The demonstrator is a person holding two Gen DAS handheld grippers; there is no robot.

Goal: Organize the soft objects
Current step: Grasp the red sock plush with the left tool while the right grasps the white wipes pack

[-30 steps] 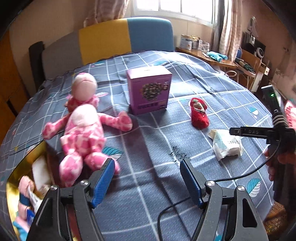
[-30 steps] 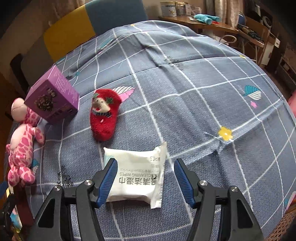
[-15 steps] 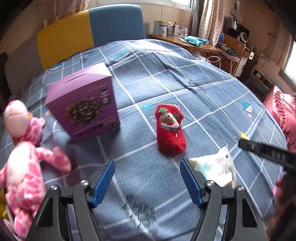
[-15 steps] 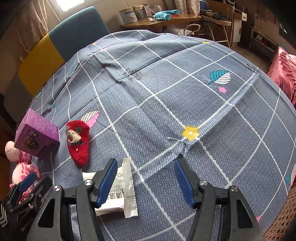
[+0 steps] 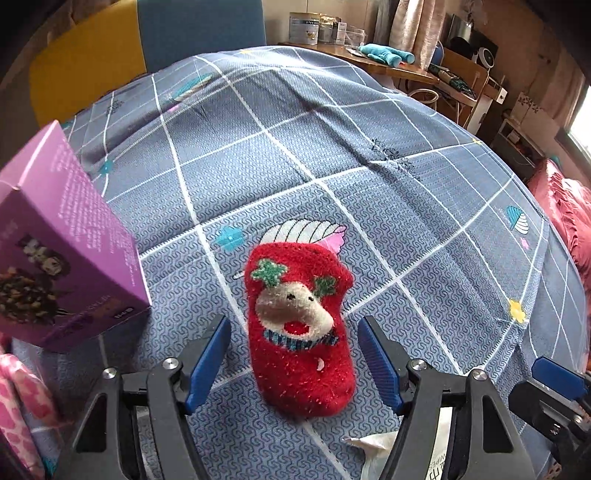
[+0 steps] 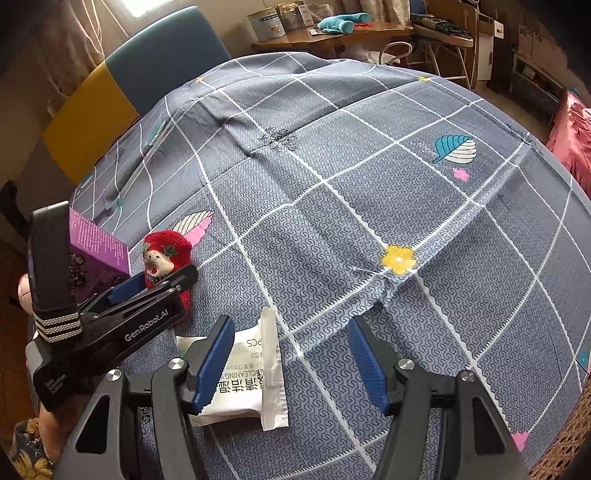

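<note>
A red fuzzy sock with a reindeer face (image 5: 299, 328) lies on the blue checked bedspread (image 5: 332, 147). My left gripper (image 5: 295, 362) is open, its blue pads either side of the sock's near end without squeezing it. In the right wrist view the sock (image 6: 168, 254) shows at the left, partly behind the left gripper (image 6: 155, 282). My right gripper (image 6: 291, 365) is open and empty above the bedspread (image 6: 369, 166), with a white wet-wipes pack (image 6: 243, 380) by its left finger. A pink spotted plush toy (image 5: 18, 402) shows at the lower left edge.
A purple box (image 5: 55, 254) stands upright just left of the sock, also seen in the right wrist view (image 6: 96, 254). The wipes pack's corner (image 5: 373, 443) lies below the sock. A desk with tins (image 6: 332, 29) and a pink bed (image 5: 569, 221) stand beyond the bed's edge.
My left gripper has swung right from the pink plush and moved in, so its open fingers now straddle the red sock. My right gripper has drifted right off the wipes pack.
</note>
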